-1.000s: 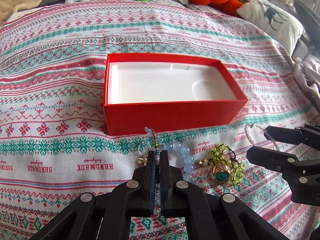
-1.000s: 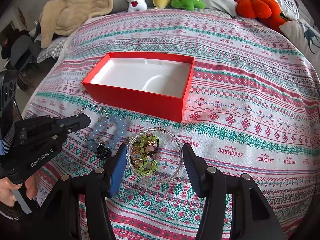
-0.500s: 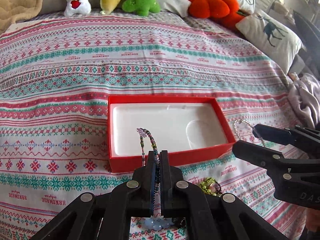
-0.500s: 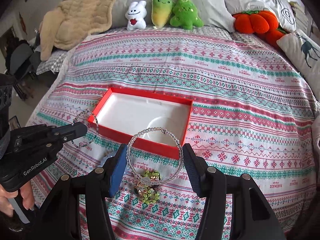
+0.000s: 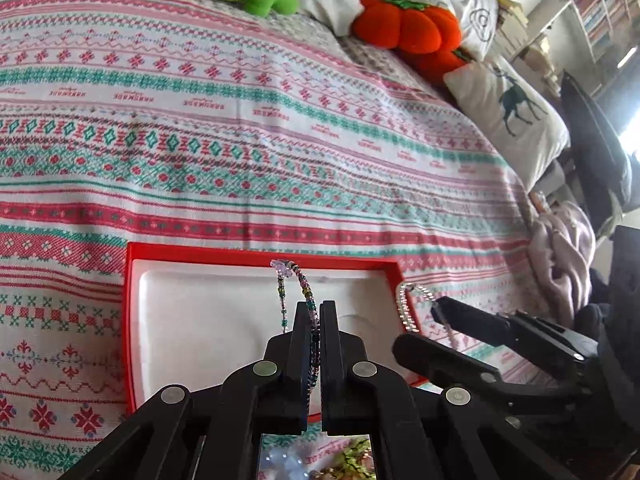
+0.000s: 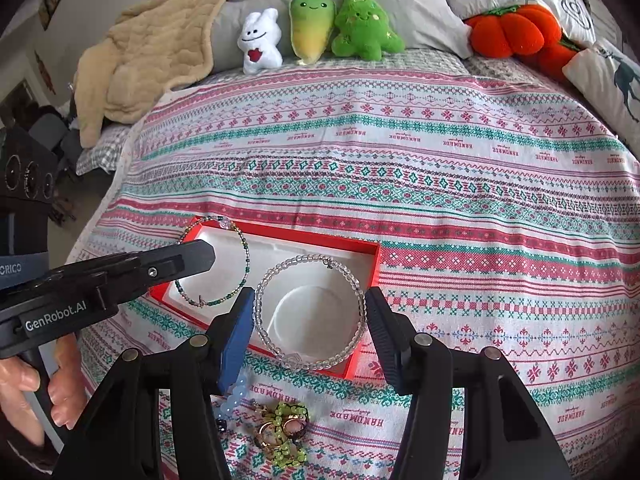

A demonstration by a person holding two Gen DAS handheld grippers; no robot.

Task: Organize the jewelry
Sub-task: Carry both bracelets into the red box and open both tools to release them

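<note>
Jewelry here is split between 2 held bracelets and a small heap on the bed. The clear bead bracelet is braced between the half-spread jaws of the right gripper, which press on it from both sides so the hoop stays round and flat. It hangs over the near right end of the red box, above the round recess in its white insert, probably so it can be let go straight into that hollow. The multicolour bead bracelet is pinched edge-on in the left gripper, whose jaws are pressed together on the thin strand; the loop stands up ahead of the tips, over the left half of the same box. Both pieces are above the box, not in it, and the insert looks empty.

Near the box's front wall, on the patterned bedspread, lie a pale blue bead bracelet and a tangle of yellow-green beads and rings, yet to be sorted. Plush toys sit at the far end, well apart.
</note>
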